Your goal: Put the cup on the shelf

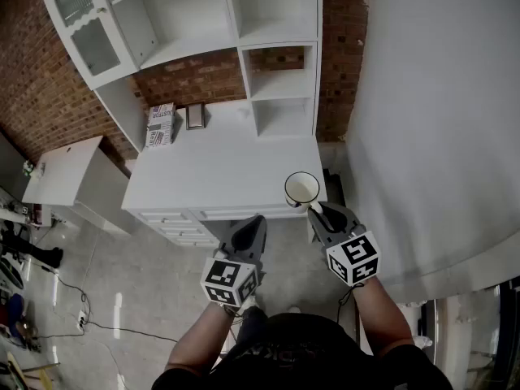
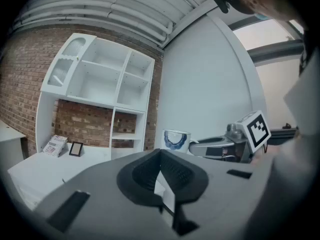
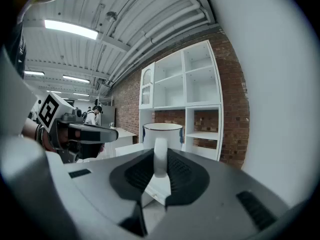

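Note:
A white cup (image 1: 301, 188) with a blue pattern hangs upright over the front right corner of the white desk (image 1: 219, 169). My right gripper (image 1: 315, 210) is shut on its handle. In the right gripper view the handle (image 3: 160, 156) stands between the pads and the cup's body (image 3: 162, 133) rises just beyond. My left gripper (image 1: 253, 227) is shut and empty, level with the right one, in front of the desk's drawers. From the left gripper view the cup (image 2: 175, 139) shows to the right. The white shelf unit (image 1: 280, 84) stands at the back of the desk, its small right-hand cubbies empty.
A box (image 1: 161, 124) and a small picture frame (image 1: 195, 115) sit on the desk's back left. A glass cabinet door (image 1: 85, 31) stands open at upper left. A large white panel (image 1: 439, 120) fills the right side. A low white table (image 1: 61, 169) stands at left, with cables on the floor.

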### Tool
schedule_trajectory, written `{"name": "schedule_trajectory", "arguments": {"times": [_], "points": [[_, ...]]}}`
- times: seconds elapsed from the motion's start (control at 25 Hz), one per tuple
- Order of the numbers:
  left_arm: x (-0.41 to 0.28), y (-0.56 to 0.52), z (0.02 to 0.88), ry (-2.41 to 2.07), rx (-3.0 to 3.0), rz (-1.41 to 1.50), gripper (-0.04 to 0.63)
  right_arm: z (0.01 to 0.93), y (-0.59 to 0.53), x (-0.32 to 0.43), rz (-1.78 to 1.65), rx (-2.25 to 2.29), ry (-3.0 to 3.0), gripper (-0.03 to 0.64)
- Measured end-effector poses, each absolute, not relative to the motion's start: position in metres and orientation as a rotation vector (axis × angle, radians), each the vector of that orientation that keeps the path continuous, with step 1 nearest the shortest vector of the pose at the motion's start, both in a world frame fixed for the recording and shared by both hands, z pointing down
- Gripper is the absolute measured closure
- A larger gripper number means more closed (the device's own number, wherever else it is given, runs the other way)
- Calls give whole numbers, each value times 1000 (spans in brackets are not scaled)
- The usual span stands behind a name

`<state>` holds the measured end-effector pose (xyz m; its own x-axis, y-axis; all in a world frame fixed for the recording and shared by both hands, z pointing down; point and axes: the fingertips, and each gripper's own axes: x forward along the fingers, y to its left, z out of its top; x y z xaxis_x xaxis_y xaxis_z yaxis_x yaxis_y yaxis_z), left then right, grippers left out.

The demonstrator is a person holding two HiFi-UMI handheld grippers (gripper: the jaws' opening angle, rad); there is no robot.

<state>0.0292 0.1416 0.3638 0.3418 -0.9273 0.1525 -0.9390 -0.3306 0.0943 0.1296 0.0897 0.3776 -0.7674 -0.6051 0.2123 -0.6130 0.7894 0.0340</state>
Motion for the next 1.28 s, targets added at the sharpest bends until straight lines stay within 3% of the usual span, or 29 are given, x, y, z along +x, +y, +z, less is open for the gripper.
{"name": "schedule_trajectory", "arguments": {"times": [0.72, 1.28], "points": [[19, 135, 367, -1706, 2437, 109, 591, 379, 83, 119, 37, 968, -2774, 555], [-41, 102, 373, -1683, 2413, 97, 591, 383, 51, 66, 89, 993, -2744, 557]]}}
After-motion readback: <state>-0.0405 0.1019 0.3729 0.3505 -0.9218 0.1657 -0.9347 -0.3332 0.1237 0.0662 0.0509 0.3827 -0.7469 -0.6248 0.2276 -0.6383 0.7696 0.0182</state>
